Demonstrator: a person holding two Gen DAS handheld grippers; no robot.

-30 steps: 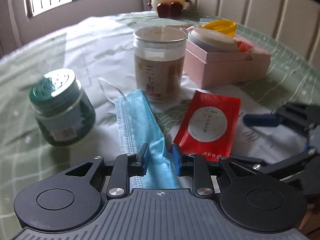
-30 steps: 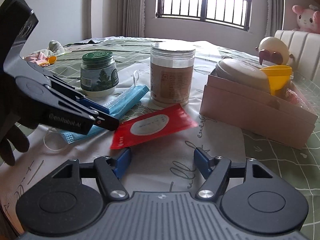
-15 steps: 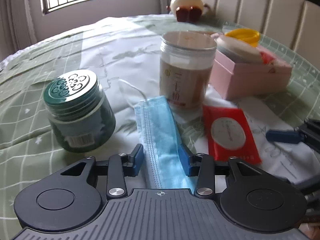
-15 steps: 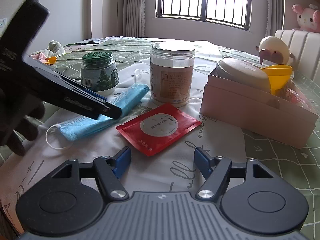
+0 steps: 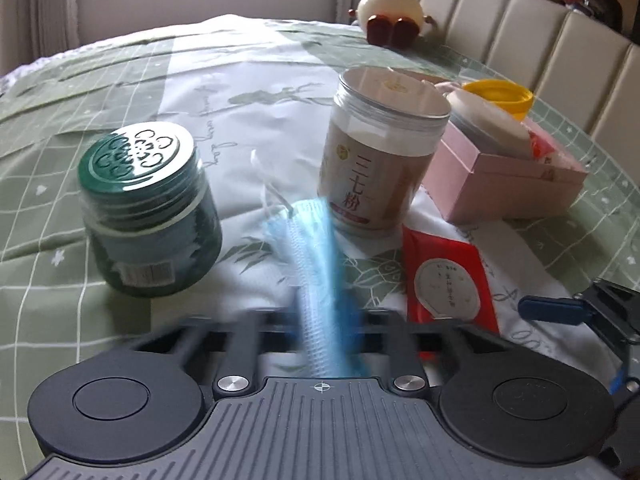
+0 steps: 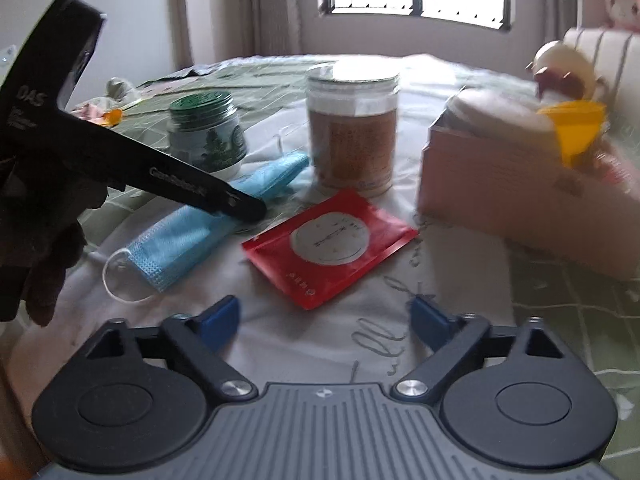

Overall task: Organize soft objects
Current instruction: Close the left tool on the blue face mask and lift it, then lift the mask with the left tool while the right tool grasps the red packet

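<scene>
A blue face mask [image 5: 316, 264] lies on the tablecloth between a green jar [image 5: 148, 212] and a tall clear jar [image 5: 380, 160]. My left gripper [image 5: 326, 320] is blurred, its fingers closing in on the mask's near part. In the right wrist view the left gripper [image 6: 244, 210] presses down on the mask [image 6: 188, 236]. A red sachet [image 6: 330, 242] lies flat in front of my right gripper [image 6: 326, 320], which is open and empty. The sachet also shows in the left wrist view [image 5: 446, 288].
A pink box [image 6: 520, 196] holding a round pad, a yellow funnel [image 6: 572, 128] and other items stands at the right. A plush toy [image 5: 390, 12] sits at the table's far edge. Small soft items [image 6: 108, 108] lie far left.
My left gripper opened and slid along the mask, then its fingers closed in on the mask. The red sachet shifted. My right gripper stayed open and moved slightly.
</scene>
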